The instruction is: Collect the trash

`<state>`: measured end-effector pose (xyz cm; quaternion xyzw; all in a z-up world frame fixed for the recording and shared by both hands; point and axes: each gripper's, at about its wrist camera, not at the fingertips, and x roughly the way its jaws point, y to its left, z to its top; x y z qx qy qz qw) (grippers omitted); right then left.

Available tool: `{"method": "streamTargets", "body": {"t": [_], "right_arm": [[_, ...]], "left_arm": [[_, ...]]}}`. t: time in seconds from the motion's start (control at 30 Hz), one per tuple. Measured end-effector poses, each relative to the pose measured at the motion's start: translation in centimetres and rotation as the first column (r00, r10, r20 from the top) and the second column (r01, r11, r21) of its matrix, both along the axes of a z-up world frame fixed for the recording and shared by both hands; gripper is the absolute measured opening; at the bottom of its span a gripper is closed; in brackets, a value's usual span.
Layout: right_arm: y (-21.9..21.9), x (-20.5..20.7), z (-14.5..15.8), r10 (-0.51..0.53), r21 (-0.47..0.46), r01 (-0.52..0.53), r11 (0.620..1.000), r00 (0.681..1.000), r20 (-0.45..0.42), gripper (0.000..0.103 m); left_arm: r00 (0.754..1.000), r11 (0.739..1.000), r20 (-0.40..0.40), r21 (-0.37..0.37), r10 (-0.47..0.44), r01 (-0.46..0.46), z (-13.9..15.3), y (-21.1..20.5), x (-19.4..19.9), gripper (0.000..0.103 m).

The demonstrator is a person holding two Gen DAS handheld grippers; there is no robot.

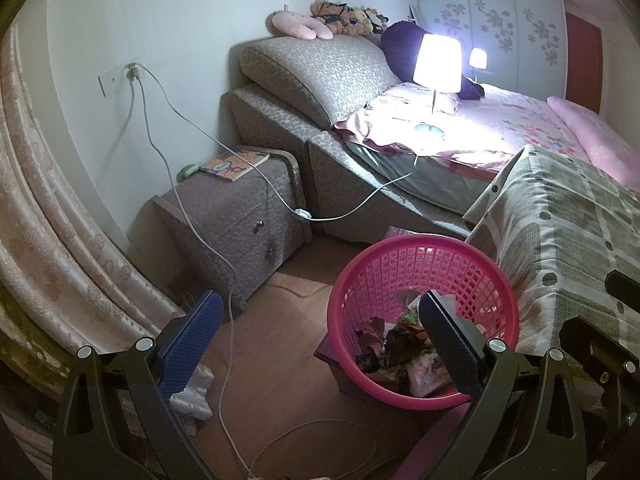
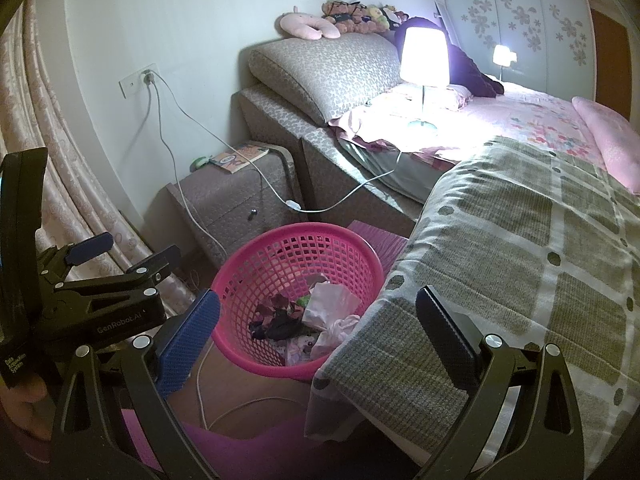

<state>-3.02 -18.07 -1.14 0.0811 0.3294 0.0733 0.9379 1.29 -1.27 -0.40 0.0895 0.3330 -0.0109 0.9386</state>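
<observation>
**Both grippers empty over the pink basket**

My left gripper [image 1: 320, 328] hangs with its fingers spread wide and nothing between them; the right gripper [image 2: 320, 320] is the same, parted and carrying nothing. Just under the left one's blue pad, on the wooden floor [image 1: 280, 340], lies a crumpled white wrapper [image 1: 194, 394] — I judge it the next piece to collect, though part of it hides behind the finger. It sits low and to the left of my left tool, close by, with its long side running roughly along the finger. The left hand is plainly the nearer; from the right wrist view I can't see the wrapper at all.

The pink basket [image 1: 420, 256] stands on the floor to the right of that wrapper, beside the plaid blanket [image 2: 520, 240] draped over the bed's edge. Inside it sits trash [image 2: 320, 312]: white crumpled plastic, dark scraps, printed paper. So the carry would run left to right, a short way.

A white cable [image 1: 224, 280] trails over the floor right beside the wrapper — I'd mind not to pinch it.

Further off, the nightstand [image 1: 240, 208] holds a book [image 1: 236, 164], and a lit lamp [image 1: 436, 64] stands on the bed.
</observation>
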Motion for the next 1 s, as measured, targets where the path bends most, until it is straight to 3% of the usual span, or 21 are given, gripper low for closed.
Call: {"method": "streamTargets", "body": {"t": [0.8, 1.0], "right_arm": [[-0.1, 0.1, 0.0, -0.001, 0.001, 0.001, 1.000, 1.000, -0.001, 0.095], [0.0, 0.1, 0.0, -0.001, 0.002, 0.001, 1.000, 1.000, -0.001, 0.095]], "left_arm": [[0.999, 1.000, -0.036, -0.027, -0.001, 0.000, -0.6, 0.1, -0.4, 0.095], [1.000, 1.000, -0.012, -0.020, -0.003, 0.003, -0.4, -0.1, -0.9, 0.095]]}}
